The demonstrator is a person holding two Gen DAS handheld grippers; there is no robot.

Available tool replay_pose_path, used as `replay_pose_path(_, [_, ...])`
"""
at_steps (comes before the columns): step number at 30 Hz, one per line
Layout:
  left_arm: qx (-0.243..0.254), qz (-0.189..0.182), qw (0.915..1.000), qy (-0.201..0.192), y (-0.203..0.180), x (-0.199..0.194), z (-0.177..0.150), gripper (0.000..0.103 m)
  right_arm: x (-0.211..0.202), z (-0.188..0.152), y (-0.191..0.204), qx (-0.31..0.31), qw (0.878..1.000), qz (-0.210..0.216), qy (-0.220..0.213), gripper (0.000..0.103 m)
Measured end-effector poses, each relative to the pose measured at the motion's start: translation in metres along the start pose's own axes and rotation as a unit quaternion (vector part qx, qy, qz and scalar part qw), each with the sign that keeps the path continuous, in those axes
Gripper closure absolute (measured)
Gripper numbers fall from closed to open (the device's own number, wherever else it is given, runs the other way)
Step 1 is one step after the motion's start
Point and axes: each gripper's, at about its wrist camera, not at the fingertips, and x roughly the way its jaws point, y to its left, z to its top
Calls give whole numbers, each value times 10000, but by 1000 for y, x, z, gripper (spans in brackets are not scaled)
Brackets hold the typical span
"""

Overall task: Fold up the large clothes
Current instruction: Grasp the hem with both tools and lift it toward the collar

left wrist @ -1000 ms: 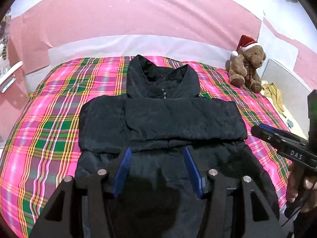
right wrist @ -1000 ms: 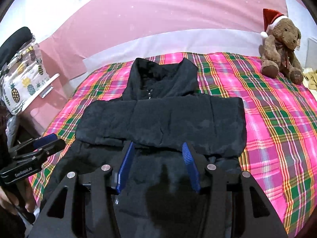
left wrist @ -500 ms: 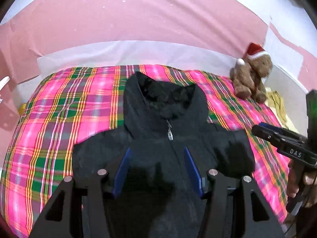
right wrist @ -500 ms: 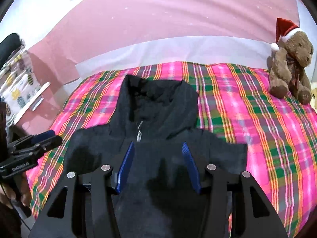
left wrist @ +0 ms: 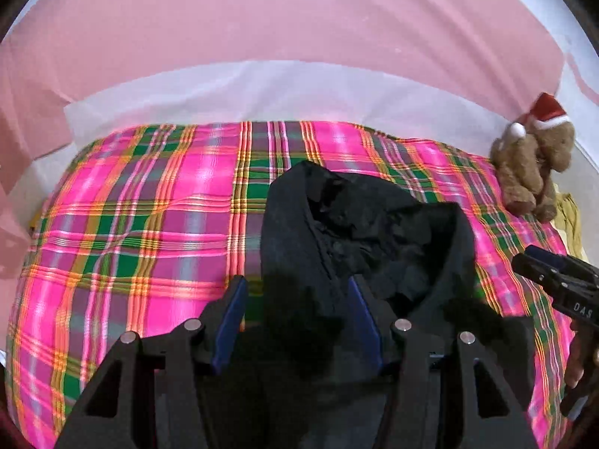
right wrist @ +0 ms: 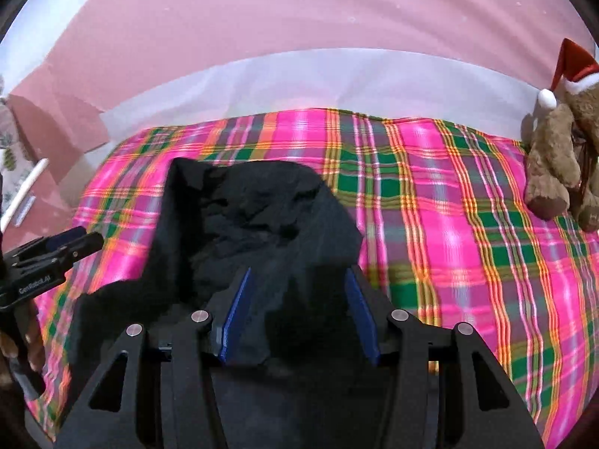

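quick count: one black jacket (left wrist: pixel 359 232), one plaid bed (left wrist: pixel 149 224), one teddy bear (left wrist: pixel 531 164) in a santa hat, two grippers.

The lower part of the black jacket (left wrist: pixel 359 232) is hidden behind the left gripper (left wrist: pixel 295 314) in the left wrist view, and behind the right gripper (right wrist: pixel 295 310) in the right wrist view. Whether either gripper's pads press the cloth cannot be told. The teddy bear (right wrist: pixel 558 157) is cut off by the right edge. The plaid bedspread (left wrist: pixel 149 224) is blurred. A hand (right wrist: pixel 22 340) at the left edge is partly visible.
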Motion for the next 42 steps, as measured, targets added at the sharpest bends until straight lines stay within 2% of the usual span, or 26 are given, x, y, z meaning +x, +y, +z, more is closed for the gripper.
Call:
replay_pose_path(7, [-67,228,9994,240,5,76,27,43,64,30,-20,31,9995,-195,266,52])
replay_pose_path(12, [-167,354,9982,455,12,118,38,45,106,35,-27,24,9956,-355,872,52])
replay_pose_path(13, [-189,374,9978,512,13,125,37,62,109,35,-26,-10,9952,-321,922,62])
replay_pose_path(14, [-204,360,9974,597,14,131,36,75,108,35,-24,-40,9954,-260,919,89])
replay_pose_path(15, [-240,339,9968,679,15,136,34,94,106,35,-22,-61,9958,-249,884,91])
replay_pose_path(16, [-257,328,9970,656,15,135,33,96,98,34,-17,-175,9967,-276,746,93])
replay_pose_path(22, [-478,206,9986,-15,29,87,21,99,36,22,-8,-130,9999,72,-50,95])
replay_pose_path(29, [-928,-288,9941,-480,55,5,-13,99,-54,-20,-8,118,9952,570,-782,95])
replay_pose_path(35, [-945,-535,9927,-519,65,-49,-59,98,-87,-72,-9,332,9927,758,-876,95])
replay_pose_path(42, [-1006,-626,9925,-312,69,-77,-126,95,-94,-138,-11,468,9931,906,-572,95])
